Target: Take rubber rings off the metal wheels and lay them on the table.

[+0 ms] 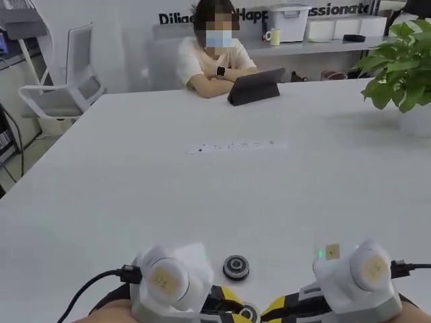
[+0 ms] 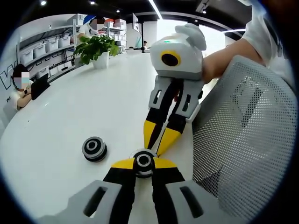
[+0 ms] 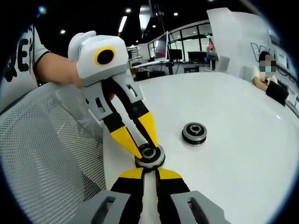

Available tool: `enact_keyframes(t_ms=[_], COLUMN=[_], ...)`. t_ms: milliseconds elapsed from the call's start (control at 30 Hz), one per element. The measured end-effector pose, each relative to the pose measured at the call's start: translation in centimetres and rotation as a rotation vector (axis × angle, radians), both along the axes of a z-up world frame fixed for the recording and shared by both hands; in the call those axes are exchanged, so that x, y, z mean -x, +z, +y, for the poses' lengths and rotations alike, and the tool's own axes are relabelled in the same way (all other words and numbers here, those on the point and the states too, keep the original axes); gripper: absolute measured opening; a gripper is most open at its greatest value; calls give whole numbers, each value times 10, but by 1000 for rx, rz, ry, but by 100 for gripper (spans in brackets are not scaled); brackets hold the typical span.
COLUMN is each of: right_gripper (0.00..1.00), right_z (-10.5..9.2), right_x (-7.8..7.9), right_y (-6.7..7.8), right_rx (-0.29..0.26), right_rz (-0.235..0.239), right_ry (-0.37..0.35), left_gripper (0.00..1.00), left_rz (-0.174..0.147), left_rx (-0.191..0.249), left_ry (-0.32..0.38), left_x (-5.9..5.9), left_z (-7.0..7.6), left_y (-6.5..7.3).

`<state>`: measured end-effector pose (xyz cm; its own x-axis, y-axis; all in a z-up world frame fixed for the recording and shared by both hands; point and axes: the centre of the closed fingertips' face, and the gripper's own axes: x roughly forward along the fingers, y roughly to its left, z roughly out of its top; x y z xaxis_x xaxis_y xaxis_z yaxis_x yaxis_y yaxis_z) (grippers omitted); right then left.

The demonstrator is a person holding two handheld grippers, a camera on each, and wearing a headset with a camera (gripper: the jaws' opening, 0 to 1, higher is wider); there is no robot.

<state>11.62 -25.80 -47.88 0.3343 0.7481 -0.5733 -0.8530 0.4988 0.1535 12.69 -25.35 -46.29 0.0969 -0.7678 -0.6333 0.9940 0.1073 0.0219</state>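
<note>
A metal wheel (image 2: pixel 144 161) with a black rubber ring sits just above the white table (image 1: pixel 202 202) at its near edge, between both grippers. My left gripper (image 2: pixel 144 164) is shut on this wheel, one jaw on each side. My right gripper (image 3: pixel 149 173) faces it, its jaws pinched together on the black ring at the wheel's edge (image 3: pixel 149 157). In the head view the held wheel (image 1: pixel 248 313) shows between the yellow tips of the left gripper (image 1: pixel 229 303) and right gripper (image 1: pixel 273 311). A second ringed wheel (image 1: pixel 236 267) lies flat on the table just beyond.
A person sits at the table's far side behind a dark tablet (image 1: pixel 254 86). A potted plant (image 1: pixel 397 67) stands at the far right and a flush power strip (image 1: pixel 236 145) mid-table. A mesh chair back (image 2: pixel 238 130) is close behind the grippers.
</note>
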Motion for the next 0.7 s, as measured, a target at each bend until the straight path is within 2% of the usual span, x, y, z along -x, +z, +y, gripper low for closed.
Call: enact_keyframes(t_ms=[167, 400, 600, 700], right_gripper=[0, 0, 0, 0], right_z=[-2, -4, -9, -10], right_x=[0, -1, -6, -11], right_y=[1, 3, 5, 11], right_rx=[-9, -57, -177, -264], right_rz=[22, 71, 171, 214], right_ry=[-21, -74, -200, -256], left_gripper=[7, 7, 7, 7], left_rz=[0, 0, 0, 1], left_rx=[0, 1, 1, 1], left_ry=[3, 5, 6, 10], left_x=[0, 0, 0, 0], left_z=[0, 0, 0, 0], left_y=[0, 0, 0, 0])
